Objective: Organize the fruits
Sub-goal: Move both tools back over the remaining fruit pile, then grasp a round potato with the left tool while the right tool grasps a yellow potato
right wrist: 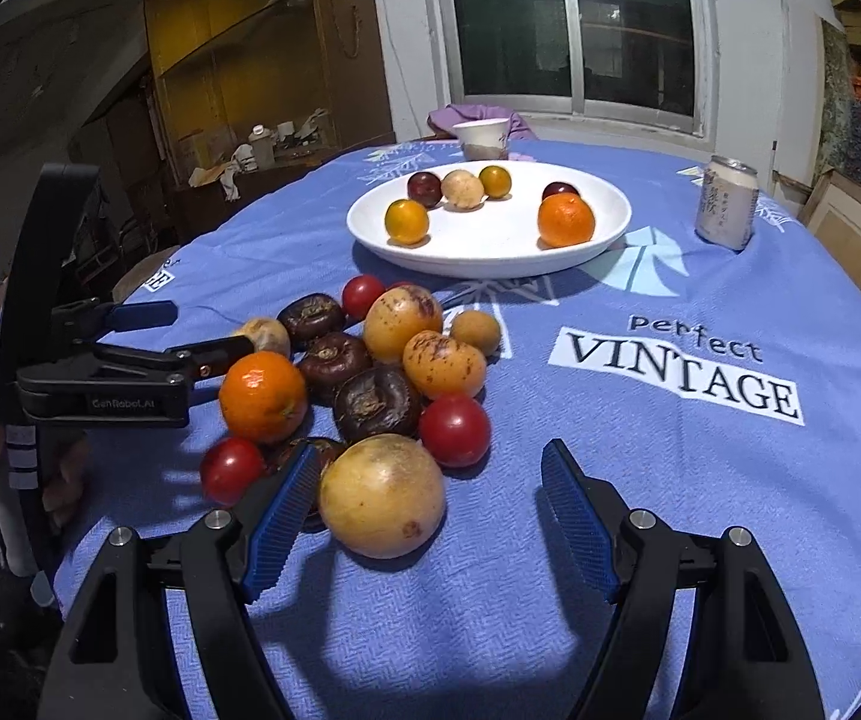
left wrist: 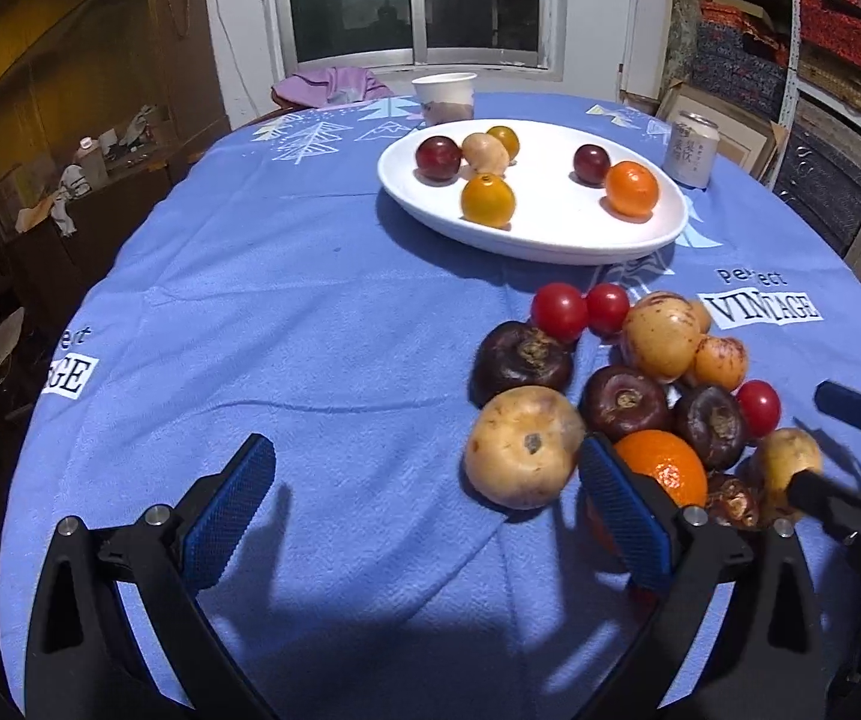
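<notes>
Blue-padded right claw (right wrist: 430,516) tilted down, agape (empty), beside fruit pile (right wrist: 364,372)

A loose heap of fruit (right wrist: 364,384) is seen gathered on the blue cloth: a large round tan fruit (right wrist: 381,495) at the near edge, dark brown flattened fruits with dried stem scars (right wrist: 376,403), glossy red cherry tomatoes (right wrist: 454,429), speckled yellow-orange oval fruits (right wrist: 443,363) and one bright orange mandarin (right wrist: 262,396). Farther back, a shallow white oval plate (right wrist: 490,255) is shown carrying six pieces, well apart from the heap. Two dark red plums (right wrist: 424,188), a pale tan fruit, two yellow-orange citrus and an orange mandarin (right wrist: 566,219) are spread across it.
</notes>
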The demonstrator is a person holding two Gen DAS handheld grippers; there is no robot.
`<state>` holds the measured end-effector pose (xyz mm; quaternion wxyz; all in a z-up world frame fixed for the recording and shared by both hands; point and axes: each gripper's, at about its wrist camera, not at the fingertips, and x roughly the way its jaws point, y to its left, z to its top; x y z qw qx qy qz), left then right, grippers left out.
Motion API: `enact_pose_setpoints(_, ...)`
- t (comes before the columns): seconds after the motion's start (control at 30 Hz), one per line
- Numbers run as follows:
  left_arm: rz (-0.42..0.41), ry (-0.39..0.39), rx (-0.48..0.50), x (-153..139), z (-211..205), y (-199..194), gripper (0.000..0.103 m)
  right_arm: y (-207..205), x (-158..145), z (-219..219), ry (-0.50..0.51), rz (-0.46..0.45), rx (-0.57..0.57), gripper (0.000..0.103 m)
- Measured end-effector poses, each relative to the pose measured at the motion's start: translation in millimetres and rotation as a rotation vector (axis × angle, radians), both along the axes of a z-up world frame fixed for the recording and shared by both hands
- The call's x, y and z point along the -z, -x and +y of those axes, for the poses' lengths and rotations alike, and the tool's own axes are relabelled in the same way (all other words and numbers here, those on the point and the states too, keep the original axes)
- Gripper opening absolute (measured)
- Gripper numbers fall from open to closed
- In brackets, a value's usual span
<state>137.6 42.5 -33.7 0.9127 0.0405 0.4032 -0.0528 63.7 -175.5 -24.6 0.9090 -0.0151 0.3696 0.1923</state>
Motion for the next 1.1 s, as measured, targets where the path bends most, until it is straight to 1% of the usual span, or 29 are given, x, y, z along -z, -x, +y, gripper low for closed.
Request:
enact_pose_setpoints(0.13, 0.014, 0.035, 0.025, 0.5, -5.8, -5.8, 0.099, 3.7, 4.7, 7.1, -0.002, 0.027, -0.037, 0.077)
enact_pose_setpoints(0.2, 0.031, 0.06, 0.036, 1.5, -7.2, -11.4, 0.099, 4.8, 6.1, 8.1, 0.0, 0.033, -0.041, 0.075)
enact_pose_setpoints(0.23, 0.042, 0.073, 0.043, 2.1, -7.8, -14.3, 0.099, 4.7, 6.9, 7.6, -0.007, 0.038, -0.043, 0.074)
enact_pose_setpoints(0.33, 0.059, 0.094, 0.046, 4.3, -8.9, -18.7, 0.099, 2.7, 11.3, 6.0, -0.038, 0.074, -0.058, 0.059)
enact_pose_setpoints(0.5, 0.071, 0.119, 0.049, 6.3, -5.1, -16.7, 0.098, 2.9, 11.2, 3.3, -0.074, 0.093, -0.074, 0.053)
enact_pose_setpoints(0.53, 0.068, 0.12, 0.054, 6.2, -4.8, -15.5, 0.095, 3.7, 11.0, 3.5, -0.077, 0.094, -0.078, 0.051)
enact_pose_setpoints(0.57, 0.065, 0.123, 0.061, 5.9, -4.5, -14.0, 0.09, 4.8, 10.9, 4.1, -0.076, 0.09, -0.078, 0.05)
enact_pose_setpoints(0.63, 0.064, 0.135, 0.078, 5.5, -3.5, -12.2, 0.085, 5.8, 10.7, 4.6, -0.075, 0.086, -0.077, 0.049)
enact_pose_setpoints(0.73, 0.064, 0.142, 0.069, 6.1, -2.1, -13.4, 0.085, 5.6, 10.9, 4.9, -0.074, 0.084, -0.078, 0.049)
enact_pose_setpoints(0.8, 0.061, 0.144, 0.071, 6.2, -3.4, -15.3, 0.088, 5.8, 10.6, 5.5, -0.071, 0.083, -0.079, 0.049)
enact_pose_setpoints(0.83, 0.058, 0.135, 0.066, 6.4, -4.7, -16.0, 0.093, 6.0, 10.5, 5.8, -0.07, 0.082, -0.08, 0.049)
enact_pose_setpoints(0.93, 0.05, 0.107, 0.061, 5.4, -7.9, -14.9, 0.094, 5.9, 10.5, 5.9, -0.069, 0.082, -0.08, 0.049)
enact_pose_setpoints(1.0, 0.052, 0.103, 0.056, 4.3, -4.4, -12.3, 0.088, 6.4, 10.1, 5.9, -0.07, 0.08, -0.08, 0.047)
enact_pose_setpoints(1.03, 0.055, 0.105, 0.053, 3.9, -1.5, -11.2, 0.079, 6.2, 10.3, 5.7, -0.072, 0.081, -0.081, 0.047)
enact_pose_setpoints(1.07, 0.061, 0.115, 0.058, 3.5, 3.0, -10.3, 0.076, 6.1, 10.3, 5.8, -0.073, 0.081, -0.082, 0.047)
enact_pose_setpoints(1.1, 0.064, 0.127, 0.066, 3.6, 6.0, -9.3, 0.076, 5.5, 10.4, 5.4, -0.074, 0.081, -0.083, 0.047)
